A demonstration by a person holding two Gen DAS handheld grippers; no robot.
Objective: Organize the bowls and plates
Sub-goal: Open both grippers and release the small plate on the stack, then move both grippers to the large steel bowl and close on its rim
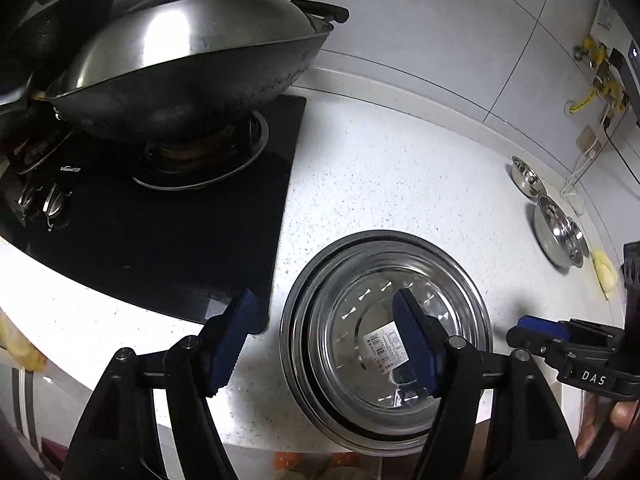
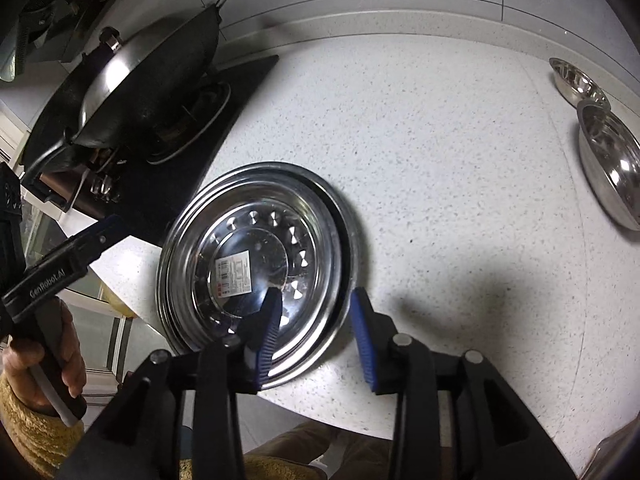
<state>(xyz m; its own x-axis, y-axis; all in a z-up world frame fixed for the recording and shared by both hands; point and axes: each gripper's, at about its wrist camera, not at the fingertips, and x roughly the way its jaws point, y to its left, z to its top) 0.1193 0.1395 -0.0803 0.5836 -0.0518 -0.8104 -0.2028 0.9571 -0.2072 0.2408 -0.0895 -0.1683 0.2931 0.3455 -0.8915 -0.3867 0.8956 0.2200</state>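
Observation:
A stack of shiny steel plates [image 1: 360,280] sits at the counter's front edge, the top one carrying a barcode label [image 1: 386,346]. My left gripper [image 1: 324,344] is open astride the stack's left rim, one blue pad outside on the counter and the other over the plate's inside. My right gripper [image 2: 316,340] is open astride the right rim of the same stack [image 2: 264,236], with its pads clear of the metal. Each gripper shows in the other's view: the right gripper [image 1: 560,336] and the left gripper [image 2: 60,264]. Two steel bowls [image 2: 576,80] [image 2: 612,164] lie at the far right.
A lidded wok [image 1: 192,60] stands on the black gas hob [image 1: 160,232] left of the stack. The two steel bowls [image 1: 528,178] [image 1: 560,236] lie near the tiled wall with cables and sockets. A pale yellow object [image 1: 606,276] lies beside them. White speckled counter [image 2: 440,160] stretches between.

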